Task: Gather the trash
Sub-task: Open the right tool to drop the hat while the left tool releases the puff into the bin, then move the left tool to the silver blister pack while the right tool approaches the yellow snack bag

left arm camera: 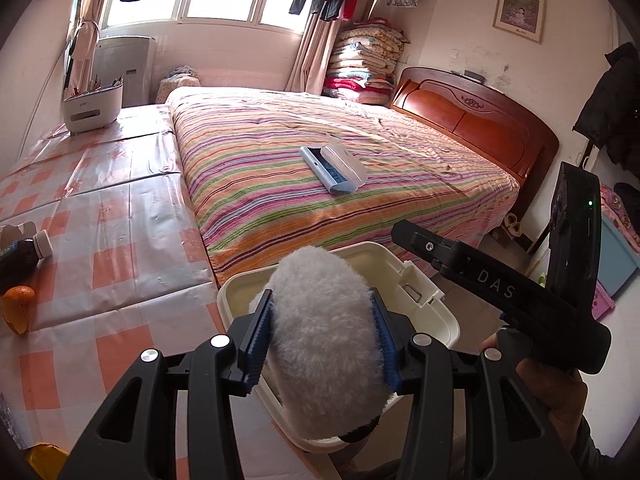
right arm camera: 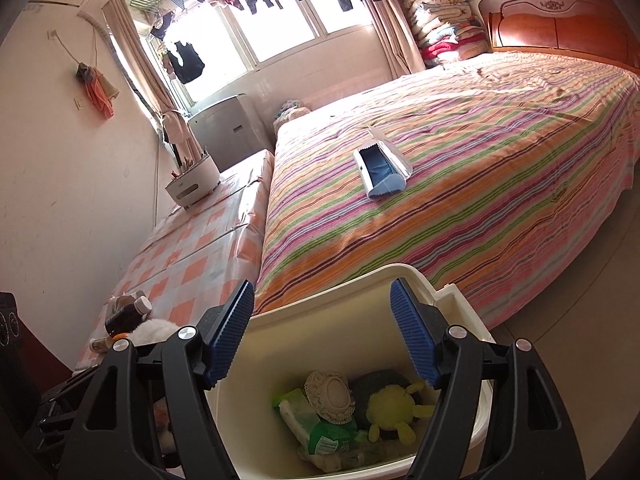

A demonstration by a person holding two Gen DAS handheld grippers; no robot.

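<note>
My left gripper [left arm camera: 322, 336] is shut on a white fluffy plush item [left arm camera: 324, 332] and holds it above the cream trash bin [left arm camera: 436, 312]. My right gripper [right arm camera: 322, 336] is open and empty, over the same bin [right arm camera: 352, 288]. Inside the bin lie a yellow plush toy [right arm camera: 394, 410], a lacy round pad [right arm camera: 330, 396] and green wrappers [right arm camera: 316, 426]. A dark bottle [left arm camera: 20, 252] and an orange peel [left arm camera: 18, 308] lie on the checked surface at the left. The bottle also shows in the right wrist view [right arm camera: 126, 312].
A striped bed [left arm camera: 320, 152] carries a blue and white lint brush [left arm camera: 334, 168]. A white desk organiser [left arm camera: 92, 106] stands on the checked surface. The right gripper's body [left arm camera: 520, 292] shows beside the bin. A wooden headboard [left arm camera: 480, 124] is at the right.
</note>
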